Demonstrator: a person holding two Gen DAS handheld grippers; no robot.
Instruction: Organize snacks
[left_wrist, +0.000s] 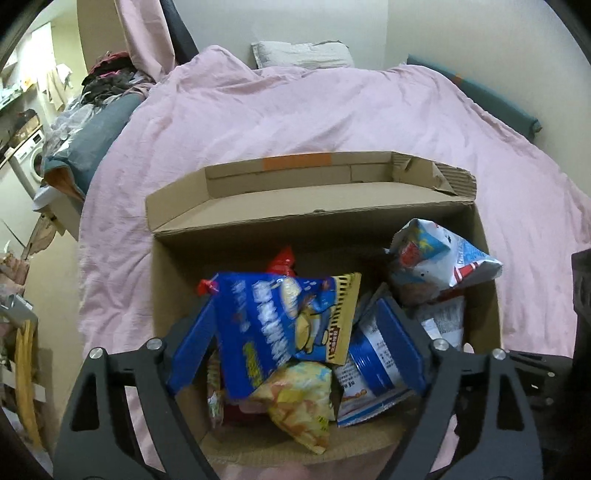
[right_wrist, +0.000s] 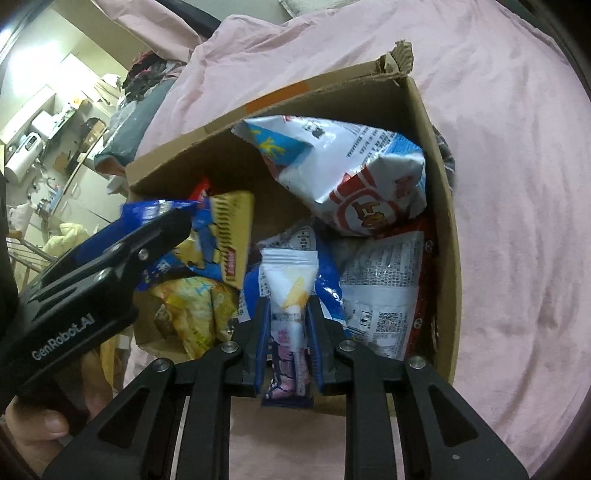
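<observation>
An open cardboard box (left_wrist: 295, 206) on a pink duvet holds several snack bags. My left gripper (left_wrist: 295, 325) is over the box with its jaws wide apart. A blue and yellow chip bag (left_wrist: 280, 325) lies between the pads, touching the left pad (left_wrist: 195, 347) only. A white and blue bag (left_wrist: 439, 266) leans in the box's right corner. In the right wrist view my right gripper (right_wrist: 288, 314) is shut on a narrow white and pink snack packet (right_wrist: 290, 295), held over the box's (right_wrist: 436, 206) near edge. The left gripper's body (right_wrist: 110, 266) shows at the left there.
The pink duvet (left_wrist: 332, 110) covers the bed around the box. A pillow (left_wrist: 299, 53) lies at the head of the bed. Clothes and clutter (left_wrist: 107, 77) pile up at the left. A yellow bag (left_wrist: 299, 402) and a blue and white bag (left_wrist: 373, 365) lie in the box.
</observation>
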